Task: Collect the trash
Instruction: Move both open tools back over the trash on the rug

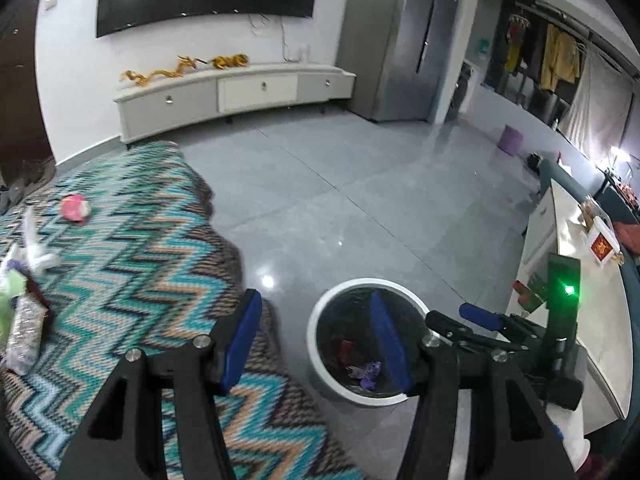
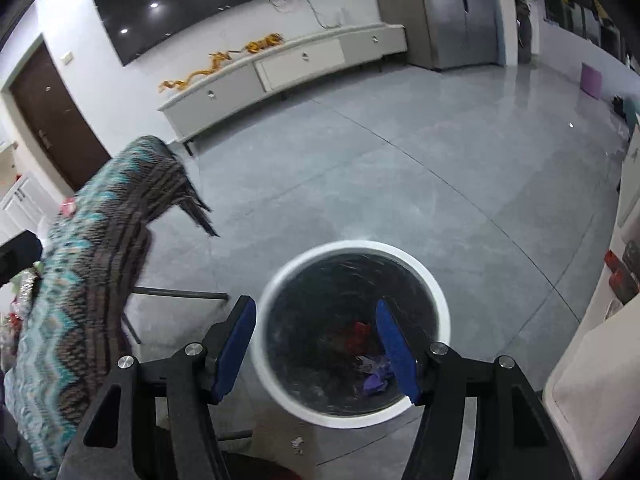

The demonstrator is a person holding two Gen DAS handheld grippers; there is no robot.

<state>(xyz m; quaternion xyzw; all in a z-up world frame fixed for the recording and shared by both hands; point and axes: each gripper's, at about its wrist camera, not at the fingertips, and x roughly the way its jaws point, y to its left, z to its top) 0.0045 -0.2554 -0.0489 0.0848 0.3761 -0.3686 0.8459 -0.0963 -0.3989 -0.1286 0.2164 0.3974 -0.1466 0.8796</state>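
Presently, trash: a red scrap (image 2: pixel 357 330) and a purple scrap (image 2: pixel 376 378) lie at the bottom of the white-rimmed bin (image 2: pixel 438 300), which stands on the grey tiled floor just beside the zigzag-patterned cloth (image 1: pixel 132 264); likely set there so pieces can be dropped straight off the covered surface. Further trash, uncollected: a crushed plastic bottle (image 1: pixel 24 332), white wrappers (image 1: pixel 34 254) and a pink item (image 1: pixel 76 209), all resting on the cloth, well apart from the bin. Right gripper (image 2: pixel 316 344): jaws spread wide, nothing between the blue pads, poised directly over the bin mouth, a position that suits a release. Left gripper (image 1: pixel 318 336): jaws likewise spread and empty, held above the cloth's edge and the bin rim, probably ready to turn toward the remaining pieces. Views compared: the left wrist camera alone shows the leftover trash on the cloth, plus the right gripper's blue fingertip (image 1: pixel 480 317) and a green indicator light (image 1: pixel 569 290); the right wrist camera alone shows the bin's full round opening, the cloth's hanging edge, and a dark brown door (image 2: pixel 56 120).
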